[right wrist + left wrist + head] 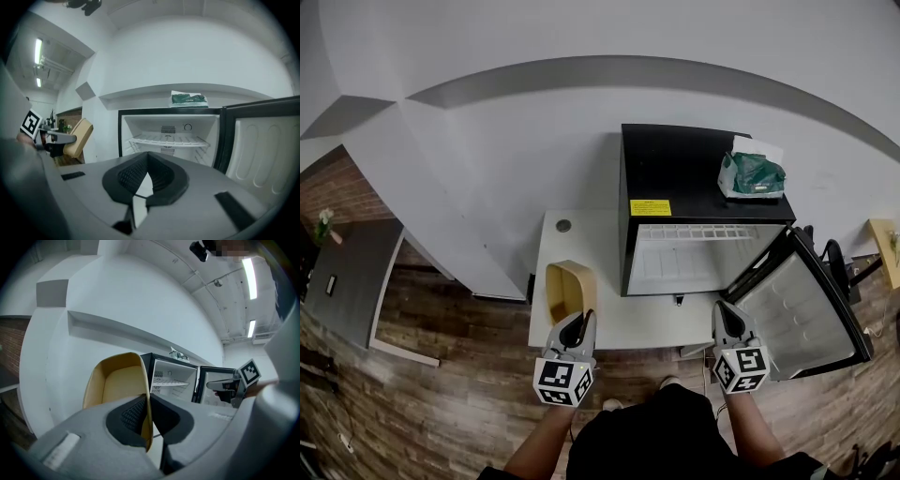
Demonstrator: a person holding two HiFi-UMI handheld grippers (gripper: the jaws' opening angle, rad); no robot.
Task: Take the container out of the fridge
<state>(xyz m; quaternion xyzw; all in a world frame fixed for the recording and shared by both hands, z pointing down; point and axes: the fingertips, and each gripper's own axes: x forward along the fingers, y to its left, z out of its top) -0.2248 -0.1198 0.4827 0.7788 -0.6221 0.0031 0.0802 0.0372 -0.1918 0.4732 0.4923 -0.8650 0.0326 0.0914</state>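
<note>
A tan, open-topped container (pixel 567 286) hangs tilted over the left part of the white table (pixel 623 323). My left gripper (pixel 578 324) is shut on its thin rim. In the left gripper view the container's wall (pixel 117 385) runs edge-on between the pads of the left gripper (pixel 146 401). The black mini fridge (pixel 694 253) stands open to the right with bare white shelves. My right gripper (pixel 727 314) is in front of the fridge, shut with nothing in it. The right gripper (pixel 147 157) points at the fridge's inside (pixel 168 136), and the container (pixel 78 136) shows at the left of that view.
The fridge door (pixel 811 305) swings out to the right, beside my right gripper. A green packet (pixel 752 175) lies on top of the fridge. A small round object (pixel 563 226) sits at the table's back left. Wood floor surrounds the table, and a white wall stands behind it.
</note>
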